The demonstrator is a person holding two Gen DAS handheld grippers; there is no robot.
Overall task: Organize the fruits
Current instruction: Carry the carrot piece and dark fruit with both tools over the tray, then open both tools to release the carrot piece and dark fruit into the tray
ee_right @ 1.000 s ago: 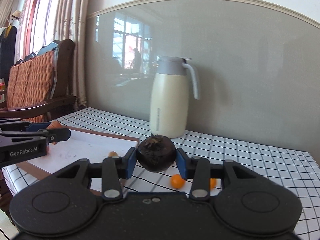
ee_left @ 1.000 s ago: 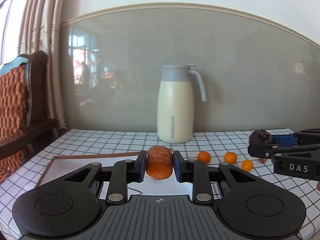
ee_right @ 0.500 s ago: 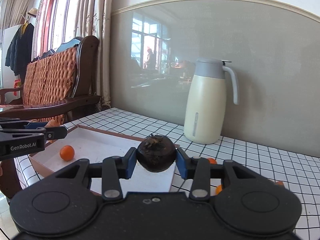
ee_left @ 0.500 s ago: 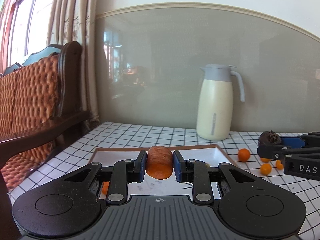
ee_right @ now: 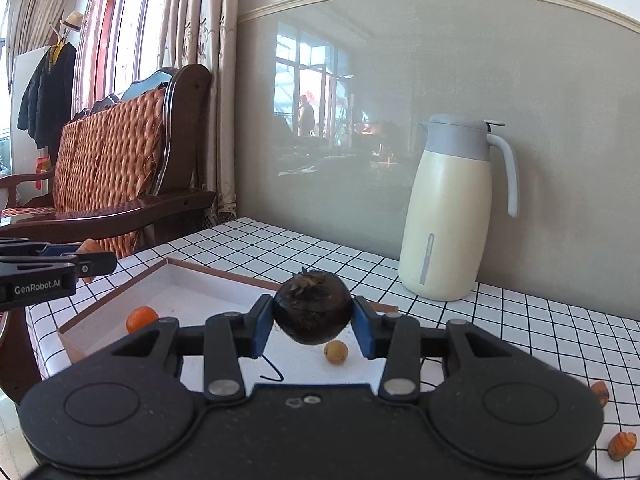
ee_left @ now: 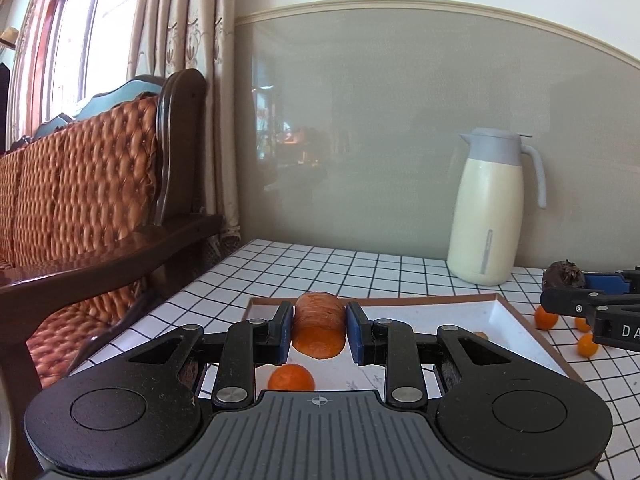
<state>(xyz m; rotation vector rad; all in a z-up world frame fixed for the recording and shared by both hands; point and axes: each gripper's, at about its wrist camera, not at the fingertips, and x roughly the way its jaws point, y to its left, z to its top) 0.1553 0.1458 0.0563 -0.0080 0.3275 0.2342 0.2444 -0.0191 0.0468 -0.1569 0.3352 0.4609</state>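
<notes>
My left gripper (ee_left: 319,332) is shut on an orange carrot-like chunk (ee_left: 319,328) and holds it above the near left part of the white tray (ee_left: 516,330). A small orange fruit (ee_left: 291,377) lies in the tray just under it. My right gripper (ee_right: 313,322) is shut on a dark round fruit (ee_right: 313,307) above the tray (ee_right: 208,280). In the right wrist view the tray holds a small orange fruit (ee_right: 141,317) and a tan round fruit (ee_right: 335,352). The right gripper also shows at the right edge of the left wrist view (ee_left: 560,292).
A cream thermos jug (ee_left: 490,212) stands at the back of the checked table (ee_left: 360,264). Small orange fruits (ee_left: 546,317) lie on the table right of the tray. Orange pieces (ee_right: 621,445) lie at the right. A wooden sofa (ee_left: 100,200) stands left of the table.
Both grippers have swung left over the tray, each still holding its piece. The jug has shifted right in both views, and the orange fruit in the tray now lies under the left gripper.
</notes>
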